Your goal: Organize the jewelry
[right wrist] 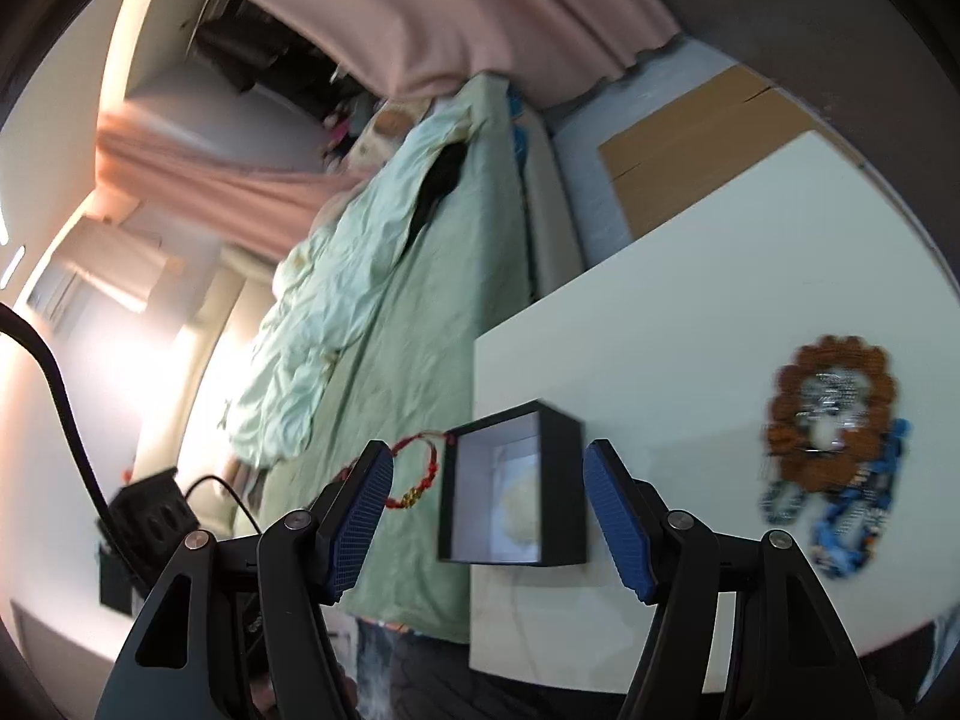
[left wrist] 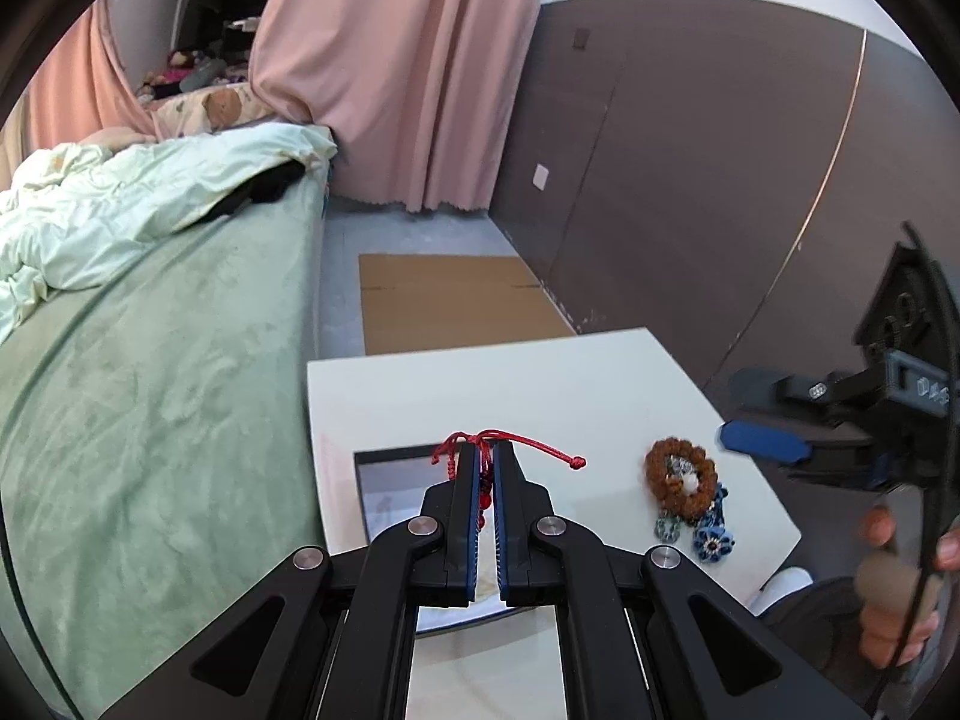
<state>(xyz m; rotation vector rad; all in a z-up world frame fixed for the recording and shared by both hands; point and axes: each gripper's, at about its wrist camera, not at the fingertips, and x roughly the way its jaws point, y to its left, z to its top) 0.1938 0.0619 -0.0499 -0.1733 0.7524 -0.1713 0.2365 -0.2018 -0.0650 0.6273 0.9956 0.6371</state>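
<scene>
Left gripper [left wrist: 486, 456] is clamped tight on a red cord bracelet [left wrist: 480, 441], jaws pinched nearly together with the cord caught between the blue pads, and the right gripper [right wrist: 489, 474] stands spread wide with nothing between its fingers. No earlier view to compare, so that is simply how they sit.

Biggest thing first: the bed [left wrist: 150, 390] with its green cover runs along the side of the white table [left wrist: 540, 384], and a flat cardboard sheet [left wrist: 444, 300] lies on the floor beyond the table's far edge.

On the table, near the edge beside the bed, sits the black box [right wrist: 564, 438], open, with a pale lining. Something whitish and soft-looking rests inside it; what it is, I cannot tell through the blur.

Now the bracelet itself: thin red cord, knotted, one loose tail ending in a small knot that sticks out sideways. From the right wrist view it hangs as a loop [right wrist: 414, 474] just beside the box's rim, over the bed side, with a few gold-coloured beads at the bottom.

Well apart on the table lies a brown beaded bracelet [left wrist: 681, 474], a ring of rough brown beads, touching a blue flower ornament [left wrist: 711, 531].
</scene>
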